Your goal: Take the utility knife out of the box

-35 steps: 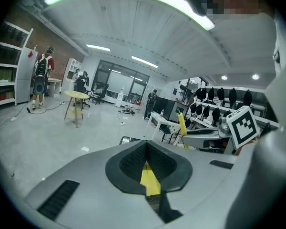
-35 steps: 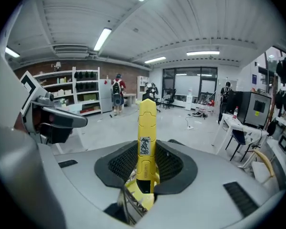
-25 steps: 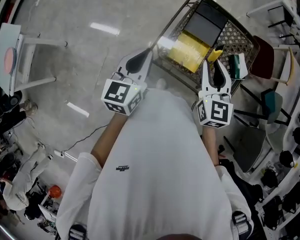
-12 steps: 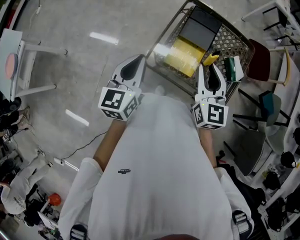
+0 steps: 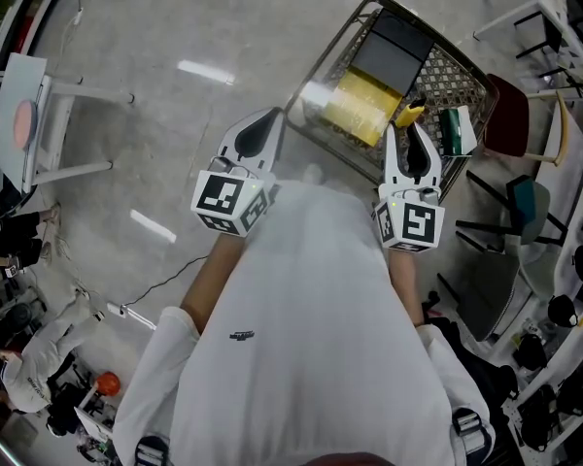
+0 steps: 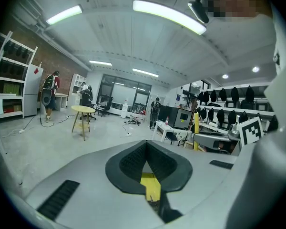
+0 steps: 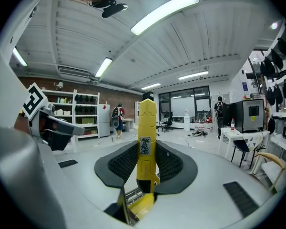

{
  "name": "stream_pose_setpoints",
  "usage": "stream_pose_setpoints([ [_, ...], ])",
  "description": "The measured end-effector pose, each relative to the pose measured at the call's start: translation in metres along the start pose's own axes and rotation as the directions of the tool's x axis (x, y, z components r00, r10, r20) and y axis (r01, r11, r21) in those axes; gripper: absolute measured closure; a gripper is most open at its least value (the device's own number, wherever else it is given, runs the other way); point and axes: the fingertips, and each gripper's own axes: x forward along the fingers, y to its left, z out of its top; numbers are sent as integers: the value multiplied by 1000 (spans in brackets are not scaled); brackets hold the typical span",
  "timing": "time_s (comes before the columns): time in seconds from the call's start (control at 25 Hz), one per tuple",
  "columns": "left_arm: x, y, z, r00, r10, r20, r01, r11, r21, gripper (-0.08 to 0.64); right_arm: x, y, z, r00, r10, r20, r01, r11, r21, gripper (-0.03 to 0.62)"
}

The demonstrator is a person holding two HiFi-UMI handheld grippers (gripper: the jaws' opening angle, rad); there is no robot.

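My right gripper (image 5: 413, 132) (image 7: 147, 146) is shut on a yellow utility knife (image 7: 147, 128), which stands upright between the black pads with its tip pointing away from me. In the head view the knife (image 5: 409, 116) shows as a yellow tip over the near right edge of a wire cart basket (image 5: 466, 76). The basket holds a yellow box (image 5: 361, 105) and a black box (image 5: 395, 49). My left gripper (image 5: 270, 116) (image 6: 146, 144) is shut with nothing in it, just left of the basket's near corner.
A green and white item (image 5: 457, 130) sits at the basket's right edge. Chairs (image 5: 530, 124) stand to the right, a white table (image 5: 24, 115) to the far left. A cable (image 5: 165, 272) runs across the floor. People (image 5: 29, 382) are at the lower left.
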Motion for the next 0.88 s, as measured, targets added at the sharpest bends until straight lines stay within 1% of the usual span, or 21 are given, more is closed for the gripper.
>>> stream_pose_setpoints([
  [0.6, -11, -2, -3, 1000, 23, 0, -23, 1000, 0, 558, -1, 3, -1, 1000, 25, 1, -25, 1000, -2, 489],
  [0.88, -10, 0, 4, 1000, 28, 7, -28, 1000, 7, 558, 8, 5, 8, 999, 36, 20, -36, 999, -11, 489],
])
